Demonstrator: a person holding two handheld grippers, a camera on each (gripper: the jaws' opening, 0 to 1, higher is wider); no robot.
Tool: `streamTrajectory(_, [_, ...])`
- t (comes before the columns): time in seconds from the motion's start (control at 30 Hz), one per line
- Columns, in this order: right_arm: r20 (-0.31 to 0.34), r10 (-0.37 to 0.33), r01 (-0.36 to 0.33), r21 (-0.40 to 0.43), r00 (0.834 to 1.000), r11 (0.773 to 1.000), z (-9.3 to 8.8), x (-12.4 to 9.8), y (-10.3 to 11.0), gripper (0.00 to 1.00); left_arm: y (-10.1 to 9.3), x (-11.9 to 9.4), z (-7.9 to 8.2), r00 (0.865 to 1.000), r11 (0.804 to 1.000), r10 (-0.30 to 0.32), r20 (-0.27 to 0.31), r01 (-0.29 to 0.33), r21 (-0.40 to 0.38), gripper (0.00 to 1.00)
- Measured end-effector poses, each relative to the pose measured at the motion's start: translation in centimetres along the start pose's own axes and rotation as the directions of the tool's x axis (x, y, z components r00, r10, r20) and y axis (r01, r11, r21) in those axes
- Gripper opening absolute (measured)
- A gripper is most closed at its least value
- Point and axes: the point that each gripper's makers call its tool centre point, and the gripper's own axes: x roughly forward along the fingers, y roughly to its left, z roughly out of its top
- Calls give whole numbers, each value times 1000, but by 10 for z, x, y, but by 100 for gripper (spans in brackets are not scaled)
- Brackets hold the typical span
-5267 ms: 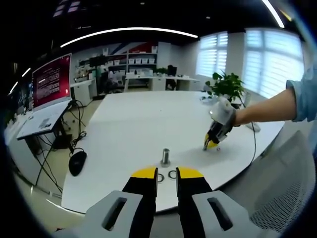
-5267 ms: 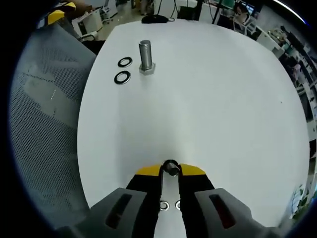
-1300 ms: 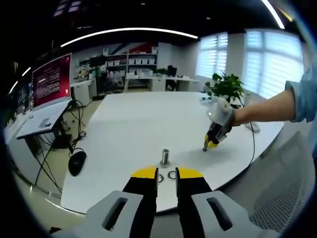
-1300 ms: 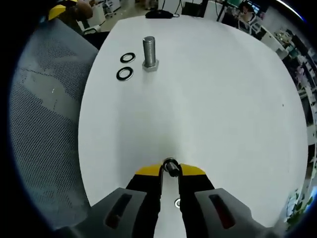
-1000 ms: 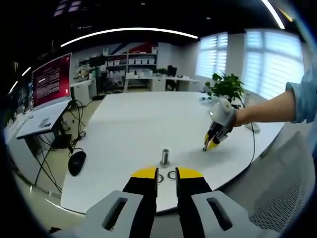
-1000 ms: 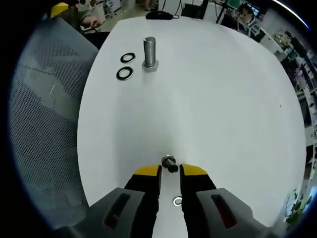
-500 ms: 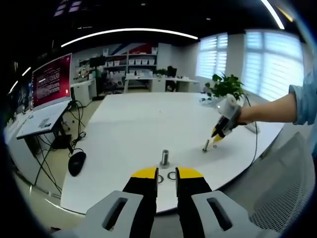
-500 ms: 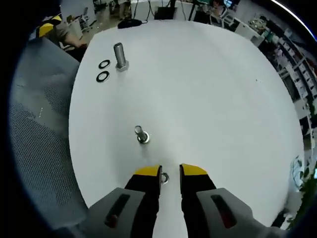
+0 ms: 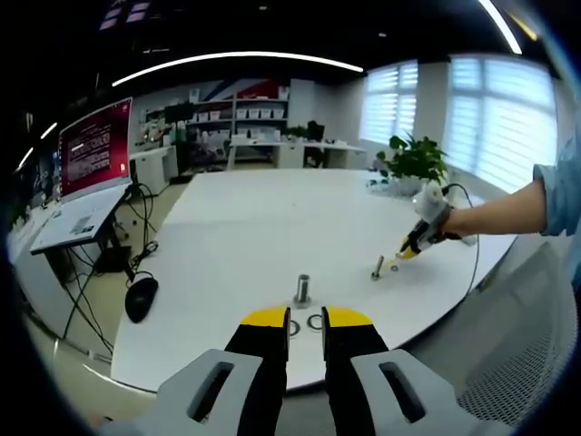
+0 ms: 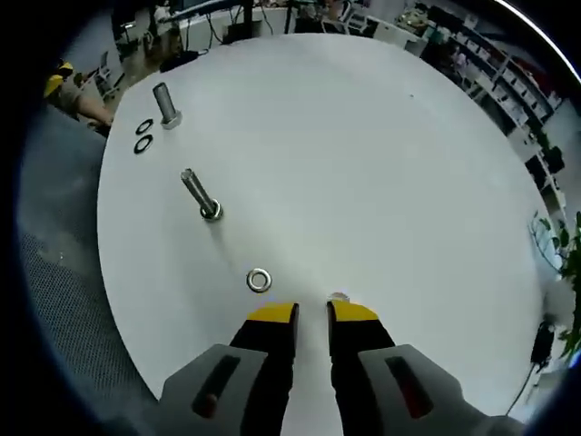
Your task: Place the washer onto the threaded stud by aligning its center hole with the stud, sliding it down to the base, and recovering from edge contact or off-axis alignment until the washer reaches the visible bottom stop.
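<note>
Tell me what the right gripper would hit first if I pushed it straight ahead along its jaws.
Probably just bare table. The right gripper points up the white tabletop; the loose washer and the nearer stud lie left of that line, and a small washer sits at its right jaw tip. Depth is hard to judge.

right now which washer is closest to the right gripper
The lone silver washer lying flat just ahead of the right gripper; the two dark washers lie far off beside the big stud.

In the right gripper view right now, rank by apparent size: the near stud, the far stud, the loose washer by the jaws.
1. Near stud, longest.
2. Far stud, shorter, but it stands farther from the camera, so this ranking is unsure.
3. Loose washer, smallest, despite lying nearest.
</note>
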Motion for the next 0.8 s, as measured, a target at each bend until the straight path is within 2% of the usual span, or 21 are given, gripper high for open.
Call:
streamTrajectory(0.17, [11,-22,21,79,1000,997,-10,3,-13,17,0,0,0,1000,1000,1,-2,-1,0,11])
streamTrajectory(0.4, [75,-11,-7,237,997,971,-9,10,-21,17,1,0,-1,1000,1000,2,-7,-2,0,11])
streamTrajectory(0.43, [78,-8,-10,237,997,971,-9,11,-21,18,1,0,-1,1000,1000,2,-9,-2,0,11])
streamTrajectory(0.47, [117,-21,-9,252,993,968,-3,11,-23,18,1,0,-1,1000,1000,2,-11,-2,1,11])
streamTrajectory(0.53, [105,-19,-8,250,994,968,-4,11,-23,18,0,0,-2,1000,1000,1,-16,-1,2,10])
streamTrajectory(0.8, [145,-51,9,278,988,961,-3,12,-25,14,0,1,-2,1000,1000,1,-19,-1,1,10])
